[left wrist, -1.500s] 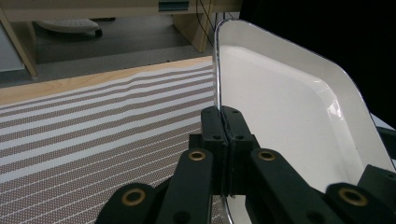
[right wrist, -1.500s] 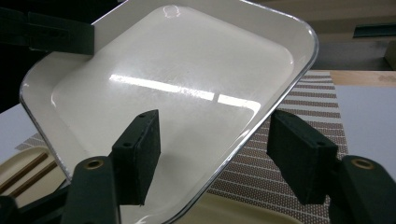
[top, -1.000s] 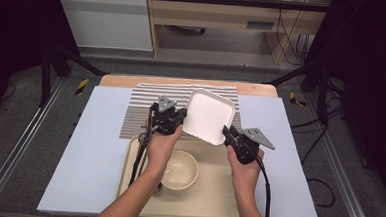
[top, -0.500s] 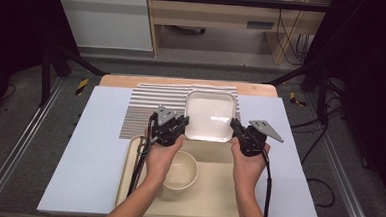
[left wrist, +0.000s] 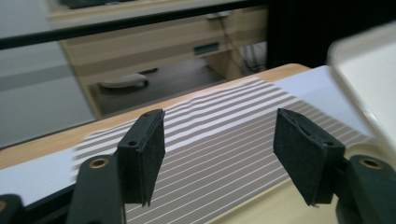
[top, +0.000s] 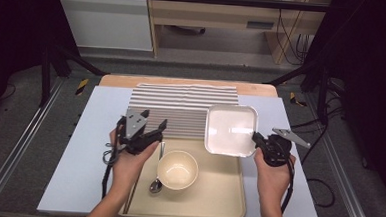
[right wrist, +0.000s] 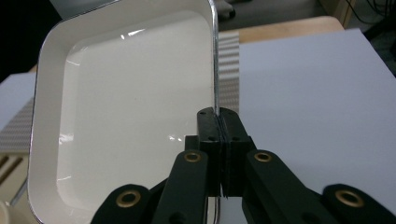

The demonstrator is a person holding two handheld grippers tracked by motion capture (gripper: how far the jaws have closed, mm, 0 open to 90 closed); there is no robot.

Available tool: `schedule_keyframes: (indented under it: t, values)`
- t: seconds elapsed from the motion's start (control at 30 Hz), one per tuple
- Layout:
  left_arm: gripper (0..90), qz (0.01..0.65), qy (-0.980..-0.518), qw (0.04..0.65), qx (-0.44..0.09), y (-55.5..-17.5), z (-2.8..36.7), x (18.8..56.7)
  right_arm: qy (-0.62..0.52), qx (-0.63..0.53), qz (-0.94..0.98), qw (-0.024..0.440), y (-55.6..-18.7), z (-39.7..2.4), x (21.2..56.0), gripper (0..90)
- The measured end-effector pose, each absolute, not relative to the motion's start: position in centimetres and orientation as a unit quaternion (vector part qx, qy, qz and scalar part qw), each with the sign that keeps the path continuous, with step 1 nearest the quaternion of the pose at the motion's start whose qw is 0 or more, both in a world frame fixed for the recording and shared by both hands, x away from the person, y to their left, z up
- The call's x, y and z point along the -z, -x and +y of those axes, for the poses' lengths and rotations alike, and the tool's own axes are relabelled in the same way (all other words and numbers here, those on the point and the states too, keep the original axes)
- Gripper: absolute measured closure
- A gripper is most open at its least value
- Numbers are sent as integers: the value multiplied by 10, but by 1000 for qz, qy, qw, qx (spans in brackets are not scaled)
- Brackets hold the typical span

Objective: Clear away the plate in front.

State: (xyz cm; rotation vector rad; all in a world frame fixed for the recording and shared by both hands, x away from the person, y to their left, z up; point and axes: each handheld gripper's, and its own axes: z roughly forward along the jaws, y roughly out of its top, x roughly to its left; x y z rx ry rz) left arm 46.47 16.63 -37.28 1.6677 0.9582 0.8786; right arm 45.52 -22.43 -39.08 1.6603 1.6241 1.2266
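A white square plate (top: pixel 231 129) hangs above the tray's far right corner, and my right gripper (top: pixel 257 140) is shut on its right rim. In the right gripper view the pads (right wrist: pixel 209 135) pinch the thin rim of the plate (right wrist: pixel 126 102). My left gripper (top: pixel 157 129) stands left of the plate, apart from it. Its jaws have just been opening and nothing is between its fingertips (left wrist: pixel 144 154). The plate's edge (left wrist: pixel 369 79) shows at the right of the left gripper view.
A beige tray (top: pixel 216 200) lies at the near middle of the table with a cream bowl (top: pixel 178 170) and a spoon (top: pixel 156 184) on it. A striped cloth (top: pixel 181 108) lies behind the tray on a pale blue mat (top: pixel 88 153).
The left gripper has let go of the plate, opened and drawn away to the left. The right gripper has carried the plate to the right, and the plate now sits flatter.
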Motion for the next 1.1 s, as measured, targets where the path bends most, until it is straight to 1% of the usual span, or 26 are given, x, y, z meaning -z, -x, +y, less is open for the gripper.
schedule_keyframes:
  t: [0.13,0.23,0.47,0.57,0.67,0.97,1.1]
  values:
    - [275,409,-684,467,-383,-458,199,377,-620,-431,609,243,-443,-228,401,894]
    - [252,416,-675,461,-400,-455,219,382,-626,-426,611,232,-437,-231,406,894]
    - [180,425,-669,448,-413,-450,242,394,-632,-417,617,215,-433,-232,413,894]
    - [169,428,-670,438,-420,-447,247,399,-638,-410,618,207,-433,-233,416,894]
    - [169,419,-682,418,-430,-446,252,401,-642,-406,619,199,-432,-232,419,894]
    - [171,446,-647,411,-462,-425,281,413,-665,-404,605,169,-422,-229,427,894]
    - [171,461,-643,408,-456,-423,289,420,-666,-401,607,163,-416,-228,426,894]
